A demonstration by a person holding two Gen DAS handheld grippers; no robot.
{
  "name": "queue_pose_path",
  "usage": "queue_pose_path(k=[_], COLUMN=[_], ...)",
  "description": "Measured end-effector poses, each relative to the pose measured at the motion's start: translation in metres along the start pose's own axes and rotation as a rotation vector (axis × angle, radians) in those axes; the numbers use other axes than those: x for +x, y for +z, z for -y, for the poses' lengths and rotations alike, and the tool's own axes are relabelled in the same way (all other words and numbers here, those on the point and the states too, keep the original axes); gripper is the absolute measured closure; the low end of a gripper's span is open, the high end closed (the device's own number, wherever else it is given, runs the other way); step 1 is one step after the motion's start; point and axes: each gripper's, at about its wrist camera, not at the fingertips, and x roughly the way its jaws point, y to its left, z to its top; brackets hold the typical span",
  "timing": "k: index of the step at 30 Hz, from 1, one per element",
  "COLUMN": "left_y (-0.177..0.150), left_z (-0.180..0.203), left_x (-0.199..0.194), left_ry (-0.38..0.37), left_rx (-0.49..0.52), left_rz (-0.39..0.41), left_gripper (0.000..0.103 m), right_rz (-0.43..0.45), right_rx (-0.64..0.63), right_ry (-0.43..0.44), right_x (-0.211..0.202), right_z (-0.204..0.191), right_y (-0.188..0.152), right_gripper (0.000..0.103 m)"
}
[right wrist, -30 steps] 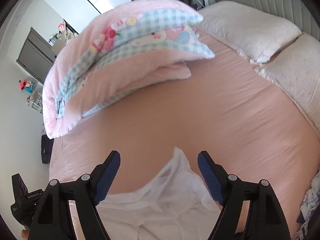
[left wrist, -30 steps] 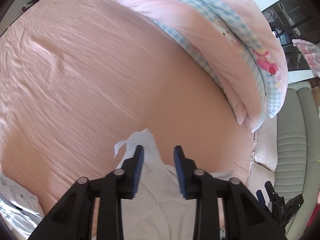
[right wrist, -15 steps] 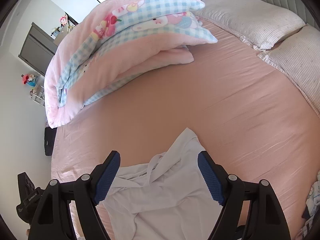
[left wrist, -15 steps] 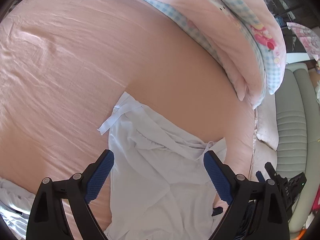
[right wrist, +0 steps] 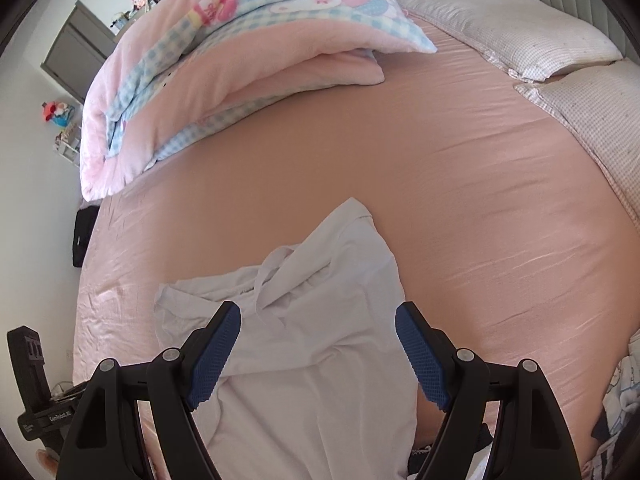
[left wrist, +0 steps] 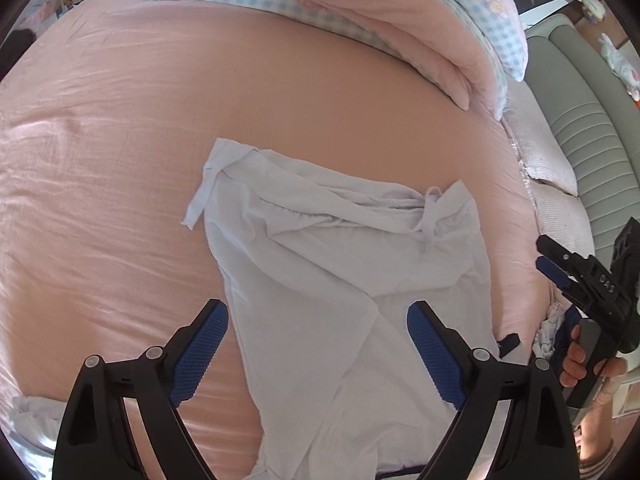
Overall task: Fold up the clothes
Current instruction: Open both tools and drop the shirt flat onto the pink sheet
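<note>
A white garment with drawstrings (left wrist: 340,264) lies spread on the pink bed sheet (left wrist: 120,160), its waistband end away from me. My left gripper (left wrist: 318,344) hovers over the garment's near part, open, nothing between its blue pads. In the right wrist view the same garment (right wrist: 312,320) lies below my right gripper (right wrist: 318,356), which is also open and holds nothing. The right gripper (left wrist: 576,276) shows at the right edge of the left wrist view, in a hand (left wrist: 576,364).
A folded pink and blue-checked quilt (right wrist: 240,60) lies at the far side of the bed. Two pale pillows (right wrist: 520,32) sit by the grey headboard (left wrist: 592,120). More white cloth (left wrist: 28,416) lies at the bed's near left corner.
The left gripper opened wide and let go of the garment's waistband corner. Both grippers drew back and sank, and the garment now lies flat on the sheet.
</note>
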Motion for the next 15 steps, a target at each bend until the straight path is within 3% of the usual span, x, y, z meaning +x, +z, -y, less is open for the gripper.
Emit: queue_pose_path(k=[4, 10, 15], left_y=[-0.022, -0.052, -0.082], left_z=[-0.002, -0.013, -0.023], left_x=[-0.003, -0.009, -0.014], left_ry=[-0.061, -0.035, 0.082], left_rx=[-0.007, 0.028, 0.090], left_rz=[0.008, 0.001, 0.007], left_gripper=[0.011, 0.011, 0.011], right_rz=[-0.025, -0.036, -0.029], right_rx=[-0.086, -0.242, -0.444], right_ry=[-0.001, 0.003, -0.080], right_x=[0.003, 0.001, -0.003], right_z=[-0.011, -0.035, -0.057], right_y=[-0.021, -0.055, -0.092], right_gripper=[0.023, 0.023, 0.023])
